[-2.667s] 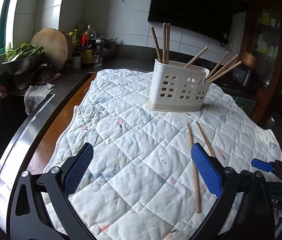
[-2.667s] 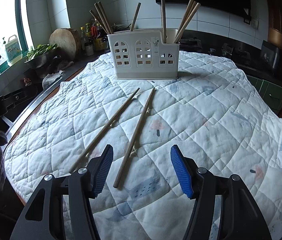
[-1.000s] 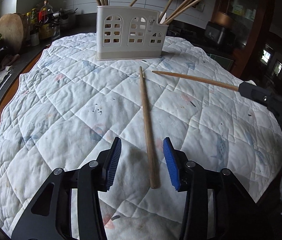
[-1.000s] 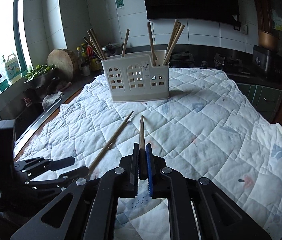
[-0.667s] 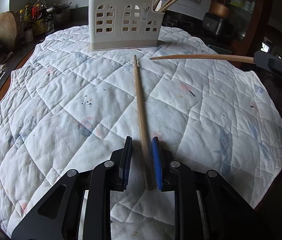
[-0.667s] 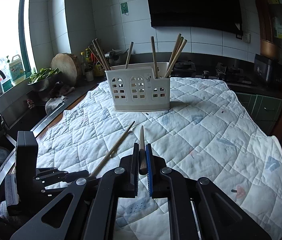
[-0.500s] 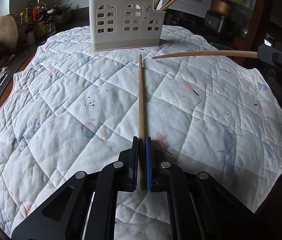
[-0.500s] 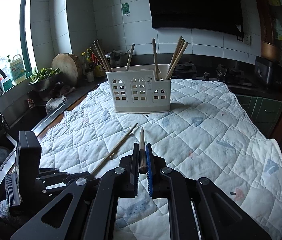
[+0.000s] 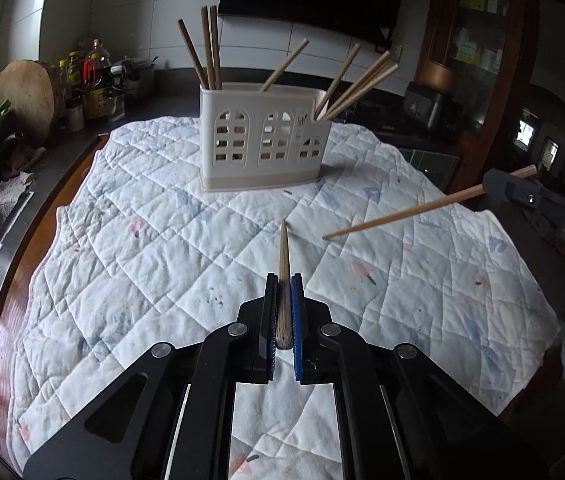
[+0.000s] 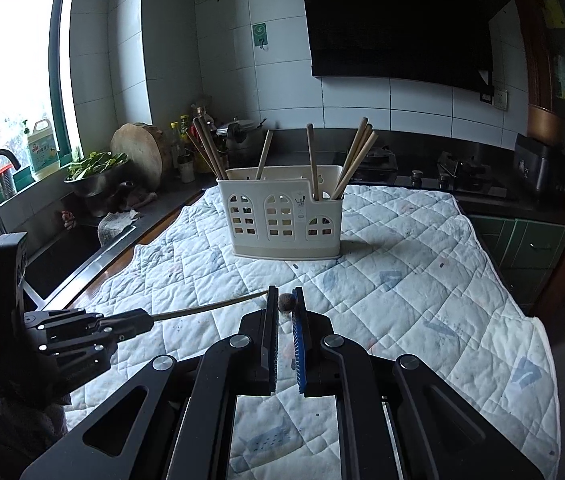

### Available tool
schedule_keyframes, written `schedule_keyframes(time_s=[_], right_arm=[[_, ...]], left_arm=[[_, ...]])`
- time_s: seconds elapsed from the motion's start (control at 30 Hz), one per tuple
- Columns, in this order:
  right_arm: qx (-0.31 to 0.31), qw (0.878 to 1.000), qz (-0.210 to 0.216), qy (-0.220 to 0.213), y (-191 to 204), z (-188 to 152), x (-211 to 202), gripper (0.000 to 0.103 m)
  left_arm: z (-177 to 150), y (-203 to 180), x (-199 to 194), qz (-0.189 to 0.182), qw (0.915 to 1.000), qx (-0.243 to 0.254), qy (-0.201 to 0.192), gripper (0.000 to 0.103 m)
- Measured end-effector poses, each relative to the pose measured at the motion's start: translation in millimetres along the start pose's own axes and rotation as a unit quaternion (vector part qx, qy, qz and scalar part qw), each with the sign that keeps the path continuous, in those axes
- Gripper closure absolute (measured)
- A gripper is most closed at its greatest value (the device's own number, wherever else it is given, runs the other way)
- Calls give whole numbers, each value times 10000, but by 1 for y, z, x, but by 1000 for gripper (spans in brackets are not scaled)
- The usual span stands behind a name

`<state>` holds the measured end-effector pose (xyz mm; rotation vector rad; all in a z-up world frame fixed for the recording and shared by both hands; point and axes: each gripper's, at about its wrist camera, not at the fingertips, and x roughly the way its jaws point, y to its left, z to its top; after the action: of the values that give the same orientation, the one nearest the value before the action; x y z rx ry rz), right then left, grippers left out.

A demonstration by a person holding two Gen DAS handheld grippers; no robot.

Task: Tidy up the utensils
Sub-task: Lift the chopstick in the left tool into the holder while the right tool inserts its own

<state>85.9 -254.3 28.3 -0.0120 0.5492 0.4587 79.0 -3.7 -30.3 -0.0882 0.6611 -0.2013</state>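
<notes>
Both grippers had just lifted a chopstick clear of the quilted cloth (image 9: 130,240): the left gripper (image 9: 283,312) clamped on one chopstick (image 9: 283,256), the right gripper (image 10: 285,312) on the other chopstick (image 10: 286,303). Toward the cloth's far edge, the white holder (image 10: 282,220) presumably awaited both.

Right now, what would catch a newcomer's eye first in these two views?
Each gripper is shut on a single chopstick lifted off the quilted cloth: the left gripper with its chopstick, the right gripper with its chopstick. Beyond them stands the white holder, bristling with more chopsticks.
</notes>
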Motion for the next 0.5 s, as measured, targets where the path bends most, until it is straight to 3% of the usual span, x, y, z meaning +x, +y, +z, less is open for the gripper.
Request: schedule_keyframes(time_s=[0.17,0.5], right_arm=[[-130,9998,119,67,-2,23,3,96],[-357,9993,60,70,-15,82,10,96]], left_arm=[[27,4,-10,-78,9996,41,-272,98],[84,11,-14,-193,9986,245,-437,98]])
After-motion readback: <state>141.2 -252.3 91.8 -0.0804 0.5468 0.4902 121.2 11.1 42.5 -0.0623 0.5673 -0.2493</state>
